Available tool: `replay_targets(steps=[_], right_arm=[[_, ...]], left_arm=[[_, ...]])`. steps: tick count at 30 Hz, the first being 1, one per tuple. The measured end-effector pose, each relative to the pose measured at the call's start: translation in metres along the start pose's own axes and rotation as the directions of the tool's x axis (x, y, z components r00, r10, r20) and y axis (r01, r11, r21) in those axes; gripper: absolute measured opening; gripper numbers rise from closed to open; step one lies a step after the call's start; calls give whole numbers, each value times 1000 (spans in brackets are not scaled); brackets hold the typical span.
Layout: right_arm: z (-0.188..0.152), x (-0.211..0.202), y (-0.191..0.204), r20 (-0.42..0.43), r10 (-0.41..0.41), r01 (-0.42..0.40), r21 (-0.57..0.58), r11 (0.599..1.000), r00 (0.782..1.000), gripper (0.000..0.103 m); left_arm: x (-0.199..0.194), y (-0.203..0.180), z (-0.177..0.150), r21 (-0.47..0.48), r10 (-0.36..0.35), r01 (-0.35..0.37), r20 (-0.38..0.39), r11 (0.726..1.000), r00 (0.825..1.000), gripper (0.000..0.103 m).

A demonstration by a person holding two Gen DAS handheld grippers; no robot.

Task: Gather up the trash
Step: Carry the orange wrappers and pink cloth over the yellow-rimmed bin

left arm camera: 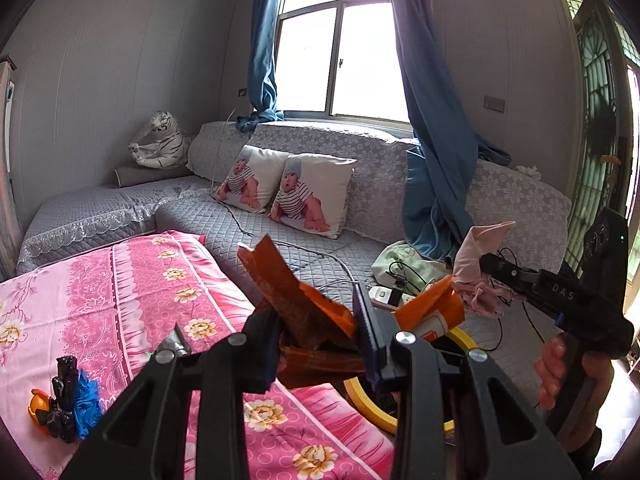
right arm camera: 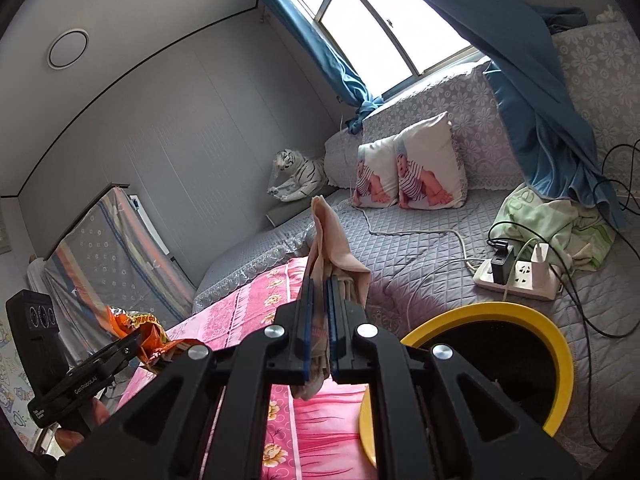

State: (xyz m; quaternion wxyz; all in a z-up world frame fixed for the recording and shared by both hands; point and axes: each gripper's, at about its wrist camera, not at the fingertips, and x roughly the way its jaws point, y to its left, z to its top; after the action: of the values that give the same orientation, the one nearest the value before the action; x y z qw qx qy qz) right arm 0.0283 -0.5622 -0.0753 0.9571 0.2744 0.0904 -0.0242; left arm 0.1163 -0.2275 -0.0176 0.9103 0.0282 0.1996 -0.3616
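Blue-padded fingers [left arm camera: 366,320] of the left gripper [left arm camera: 320,344] fill the near foreground, clamped on an orange snack wrapper [left arm camera: 288,292] that crumples upward out of the jaws. It is thin foil-like film — light, springy and slick — so a grip across a creased, doubled section as here looks safer than a pinch on a loose flap, which could slide free. The right gripper [right arm camera: 319,320] is closed narrowly on a pale pink tissue-like wad [right arm camera: 332,236] that stands limp above its pads; soft and nearly weightless, it should hold anywhere but may tear or shed if tugged. Both pieces hang over the bed, near the yellow-rimmed bin [right arm camera: 532,320] that sits by the right edge of the pink floral sheet [left arm camera: 140,280]. More rubbish waits at the sheet's near left corner — a black crumpled bag [left arm camera: 64,396], a blue plastic scrap [left arm camera: 86,400] touching it, and what looks like an orange peel [left arm camera: 38,404] just beside. Those soft plastics would be best taken at the bunched middle. A white power strip [right arm camera: 516,276] with cables lies on the grey quilt beyond the bin; it is worth keeping clear of.
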Motion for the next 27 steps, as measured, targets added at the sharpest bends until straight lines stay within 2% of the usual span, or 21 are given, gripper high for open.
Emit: replay_targets(steps=[5, 13, 27], right_arm=[[0, -11, -18, 27, -40, 39, 18, 999, 999, 6], [-1, -16, -46, 43, -98, 96, 44, 994, 994, 6], [-9, -11, -74, 34, -155, 152, 87, 985, 987, 6]], left_arm=[[13, -27, 4, 50, -44, 44, 14, 998, 999, 31], [38, -57, 3, 86, -101, 102, -17, 991, 995, 31], [79, -79, -10, 102, -133, 142, -91, 985, 987, 31]])
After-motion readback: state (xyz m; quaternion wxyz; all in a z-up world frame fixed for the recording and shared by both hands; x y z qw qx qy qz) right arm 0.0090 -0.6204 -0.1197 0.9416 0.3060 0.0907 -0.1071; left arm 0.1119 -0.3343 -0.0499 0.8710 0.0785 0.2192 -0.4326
